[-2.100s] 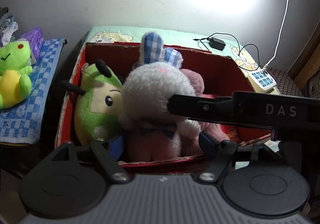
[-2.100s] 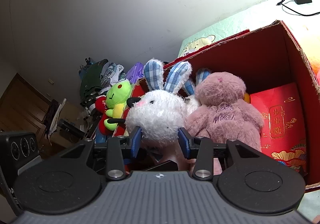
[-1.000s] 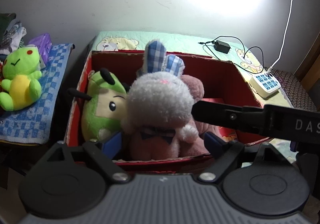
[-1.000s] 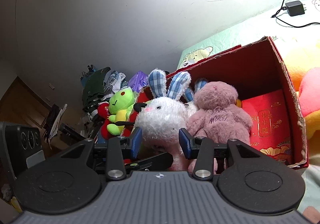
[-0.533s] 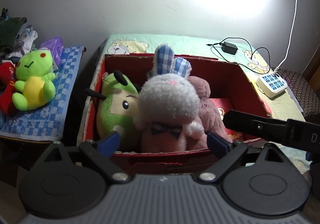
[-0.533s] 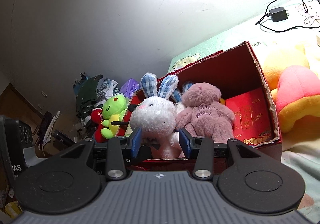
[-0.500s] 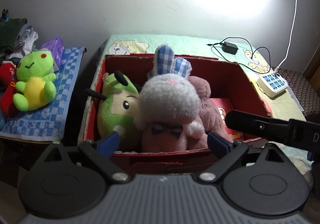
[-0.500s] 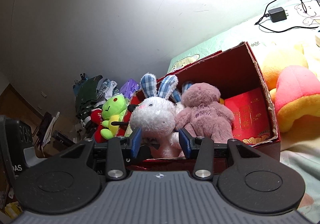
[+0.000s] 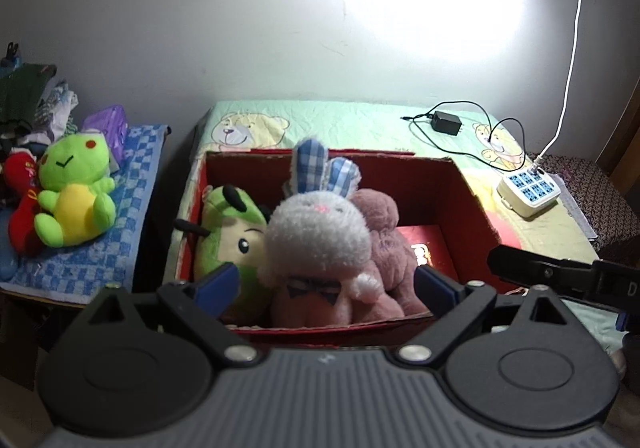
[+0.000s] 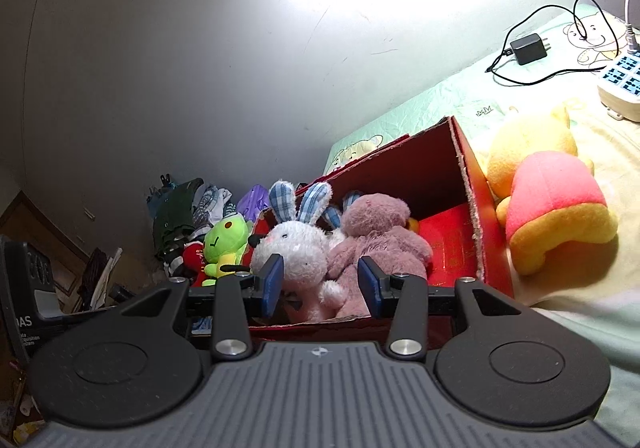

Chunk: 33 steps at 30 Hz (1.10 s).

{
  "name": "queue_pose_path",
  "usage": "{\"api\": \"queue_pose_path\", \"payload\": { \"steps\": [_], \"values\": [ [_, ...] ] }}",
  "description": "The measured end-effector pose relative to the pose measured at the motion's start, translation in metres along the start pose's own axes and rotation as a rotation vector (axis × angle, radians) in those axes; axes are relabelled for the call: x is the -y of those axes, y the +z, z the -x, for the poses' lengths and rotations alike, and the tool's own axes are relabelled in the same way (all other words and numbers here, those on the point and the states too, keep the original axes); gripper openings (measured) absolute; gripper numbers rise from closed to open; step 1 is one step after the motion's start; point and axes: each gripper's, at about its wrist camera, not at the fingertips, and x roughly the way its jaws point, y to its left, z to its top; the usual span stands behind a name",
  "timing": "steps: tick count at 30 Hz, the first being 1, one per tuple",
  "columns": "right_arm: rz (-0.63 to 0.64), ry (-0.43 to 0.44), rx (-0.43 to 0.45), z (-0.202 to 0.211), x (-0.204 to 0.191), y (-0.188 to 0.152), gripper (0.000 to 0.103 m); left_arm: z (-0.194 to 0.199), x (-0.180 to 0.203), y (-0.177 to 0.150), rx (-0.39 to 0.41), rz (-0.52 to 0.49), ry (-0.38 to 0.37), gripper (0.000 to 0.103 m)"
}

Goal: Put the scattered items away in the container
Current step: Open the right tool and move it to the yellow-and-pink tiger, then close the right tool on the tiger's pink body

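Red cardboard box stands on a bed covered by a pale green bear-print sheet, its top open. Inside, from left to right in the left wrist view: a green plush with black antennae, a white rabbit plush with blue checked ears at the near middle, and a mauve bear plush touching the rabbit's right side. A flat red packet lies on the box floor at the right.

Left claw: its jaws are closing from a wide spread, nothing is between the blue pads, and it hangs before the near wall of the box. Right claw: jaws partly apart, empty, also short of the box's near edge; its black body shows at the right of the left wrist view.

Outside the box: a yellow bear plush in a pink top lies on the bed just beside the box's right wall. A green frog plush and a red plush rest on a blue checked towel to the left. A white power strip and black charger lie at the far right.
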Motion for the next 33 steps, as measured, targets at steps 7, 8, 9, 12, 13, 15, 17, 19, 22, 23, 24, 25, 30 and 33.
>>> {"api": "queue_pose_path", "payload": {
  "steps": [7, 8, 9, 12, 13, 15, 17, 19, 22, 23, 24, 25, 30, 33],
  "values": [
    [-0.054, -0.028, 0.017, 0.026, 0.046, 0.026, 0.046, -0.004, 0.058, 0.009, 0.041, -0.071, -0.141, 0.087],
    [-0.065, -0.036, 0.018, 0.030, 0.055, 0.030, 0.046, -0.006, 0.068, 0.009, 0.040, -0.079, -0.165, 0.086],
    [-0.077, -0.046, 0.017, 0.034, 0.065, 0.033, 0.047, -0.010, 0.078, 0.010, 0.039, -0.085, -0.192, 0.086],
    [-0.107, -0.079, 0.012, 0.042, 0.092, 0.044, 0.047, -0.022, 0.107, 0.010, 0.032, -0.105, -0.265, 0.086],
    [-0.113, -0.089, 0.011, 0.044, 0.101, 0.046, 0.047, -0.028, 0.117, 0.010, 0.025, -0.112, -0.282, 0.086],
    [-0.122, -0.104, 0.002, 0.046, 0.116, 0.052, 0.049, -0.039, 0.135, 0.010, 0.009, -0.125, -0.311, 0.086],
    [-0.114, -0.117, -0.019, 0.044, 0.129, 0.057, 0.050, -0.051, 0.154, 0.007, -0.010, -0.132, -0.337, 0.086],
    [-0.106, -0.123, -0.042, 0.040, 0.143, 0.061, 0.050, -0.064, 0.167, 0.005, -0.031, -0.131, -0.356, 0.086],
    [-0.112, -0.117, -0.084, 0.033, 0.165, 0.068, 0.050, -0.084, 0.182, 0.002, -0.063, -0.117, -0.369, 0.086],
    [-0.125, -0.104, -0.101, 0.030, 0.172, 0.071, 0.050, -0.089, 0.186, 0.000, -0.074, -0.113, -0.372, 0.086],
    [-0.139, -0.090, -0.117, 0.026, 0.180, 0.074, 0.050, -0.094, 0.190, -0.002, -0.085, -0.109, -0.369, 0.086],
    [-0.150, -0.078, -0.131, 0.023, 0.187, 0.078, 0.050, -0.099, 0.194, -0.004, -0.093, -0.106, -0.367, 0.086],
    [-0.150, -0.023, -0.230, -0.007, 0.209, 0.093, 0.059, -0.120, 0.209, -0.012, -0.129, -0.105, -0.313, 0.088],
    [-0.168, -0.008, -0.255, -0.026, 0.221, 0.096, 0.060, -0.128, 0.215, -0.017, -0.149, -0.100, -0.279, 0.088]
  ]
}}
